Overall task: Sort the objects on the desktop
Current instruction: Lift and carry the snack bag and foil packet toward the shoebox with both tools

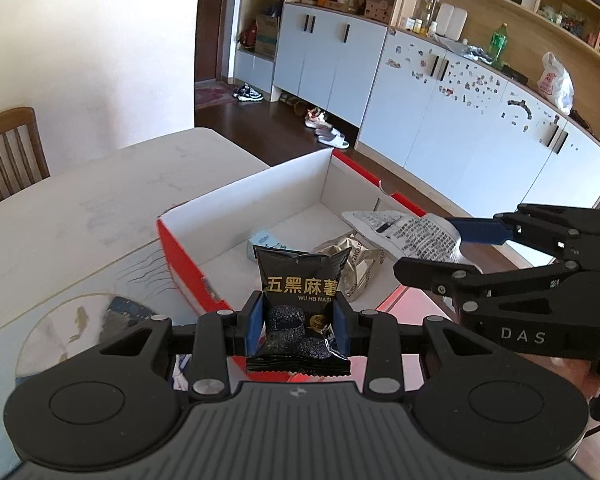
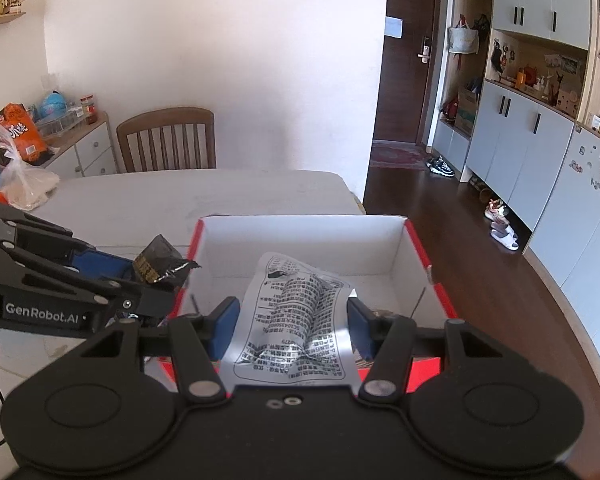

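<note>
My left gripper [image 1: 298, 320] is shut on a black snack packet [image 1: 300, 292] with gold lettering, held upright just before the near wall of a red box with a white inside [image 1: 240, 200]. The right gripper [image 1: 452, 254] comes in from the right, shut on a white packet printed with black text [image 1: 404, 232] that hangs over the box's right rim. In the right wrist view that white packet [image 2: 296, 316] spans the gap between the right gripper's [image 2: 292, 328] blue pads, above the box [image 2: 300, 240]. The left gripper [image 2: 156, 280] with the black packet [image 2: 160, 260] is at the box's left wall.
Inside the box lie a gold packet [image 1: 352, 264] and a pale blue packet [image 1: 262, 240]. The box stands near the right edge of a white table [image 2: 180, 200], with dark floor beyond. A wooden chair [image 2: 166, 140] is at the far side, a plastic bag [image 2: 20, 172] at far left.
</note>
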